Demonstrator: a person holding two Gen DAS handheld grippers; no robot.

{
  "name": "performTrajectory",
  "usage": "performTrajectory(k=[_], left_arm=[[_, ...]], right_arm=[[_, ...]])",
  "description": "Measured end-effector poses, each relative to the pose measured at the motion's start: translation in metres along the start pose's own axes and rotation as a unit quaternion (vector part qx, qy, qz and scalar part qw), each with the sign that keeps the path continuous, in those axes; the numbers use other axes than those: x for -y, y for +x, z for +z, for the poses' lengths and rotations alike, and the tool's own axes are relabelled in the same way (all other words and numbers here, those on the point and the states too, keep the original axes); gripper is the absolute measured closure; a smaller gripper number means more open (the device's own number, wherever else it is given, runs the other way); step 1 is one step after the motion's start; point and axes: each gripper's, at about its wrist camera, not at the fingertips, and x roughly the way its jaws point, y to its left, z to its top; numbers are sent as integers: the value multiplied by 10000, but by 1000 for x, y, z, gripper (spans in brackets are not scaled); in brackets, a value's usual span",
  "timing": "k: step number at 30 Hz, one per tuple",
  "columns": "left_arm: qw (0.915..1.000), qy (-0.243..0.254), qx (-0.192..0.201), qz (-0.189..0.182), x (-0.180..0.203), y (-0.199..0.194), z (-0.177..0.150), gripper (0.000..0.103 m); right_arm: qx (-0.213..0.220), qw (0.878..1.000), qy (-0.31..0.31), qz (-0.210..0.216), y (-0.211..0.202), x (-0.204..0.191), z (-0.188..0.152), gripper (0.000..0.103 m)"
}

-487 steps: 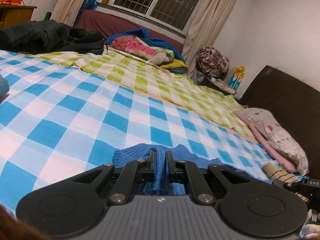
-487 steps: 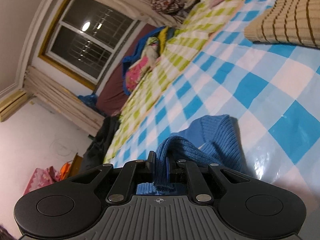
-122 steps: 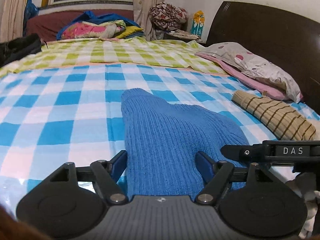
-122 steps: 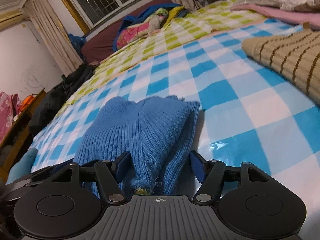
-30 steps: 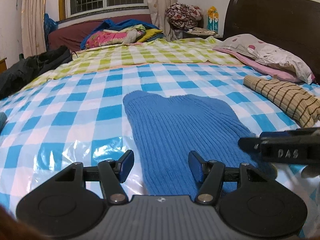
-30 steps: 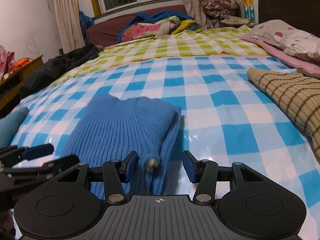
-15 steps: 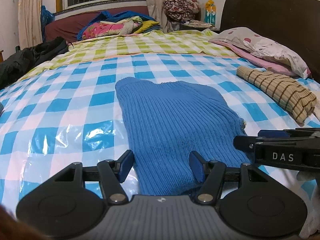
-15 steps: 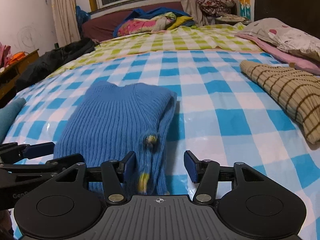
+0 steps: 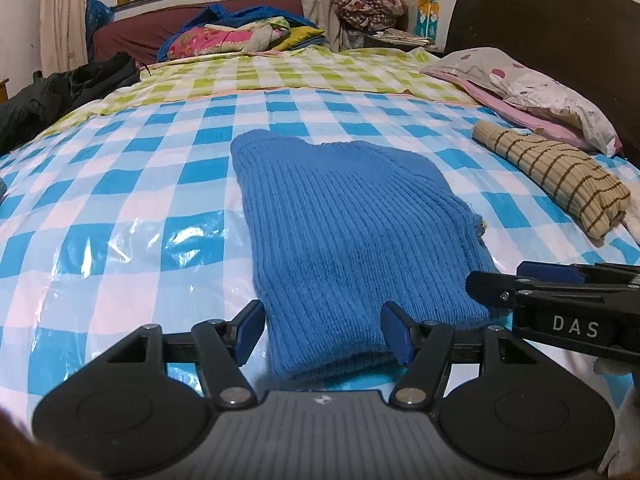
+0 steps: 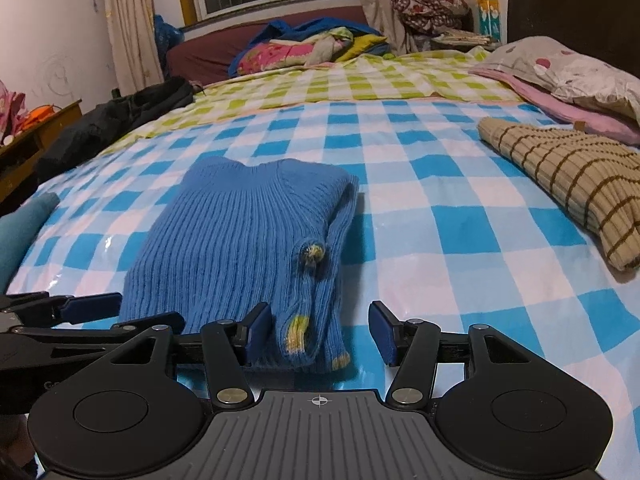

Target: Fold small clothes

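A folded blue knit sweater (image 9: 344, 232) lies flat on the blue-and-white checked bed cover (image 9: 120, 208). My left gripper (image 9: 324, 336) is open at the sweater's near left edge and holds nothing. My right gripper (image 10: 320, 332) is open at the sweater's (image 10: 240, 240) near right corner, where a yellow-trimmed cuff shows, and holds nothing. The right gripper also shows at the right of the left wrist view (image 9: 560, 296). The left gripper shows at the lower left of the right wrist view (image 10: 60, 312).
A folded beige striped garment (image 10: 568, 176) lies to the right on the bed. Pillows (image 10: 560, 76) lean on the dark headboard (image 9: 560, 32). A black garment (image 10: 116, 120) lies far left, a teal cloth (image 10: 20, 228) at the left edge, and bedding is piled (image 9: 240, 36) under the window.
Both grippers have drawn back a little toward me from the sweater, and they stay open. The sweater lies still, folded.
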Motion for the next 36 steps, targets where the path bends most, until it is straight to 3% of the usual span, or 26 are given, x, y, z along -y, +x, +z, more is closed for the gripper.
performTrajectory(k=[11, 36], left_arm=[[9999, -29, -56, 106, 2, -3, -6, 27], [9987, 90, -259, 420, 8, -5, -22, 24]], right_arm=[[-59, 10000, -63, -4, -2, -6, -12, 49], [-219, 9997, -11, -75, -10, -10, -31, 49]])
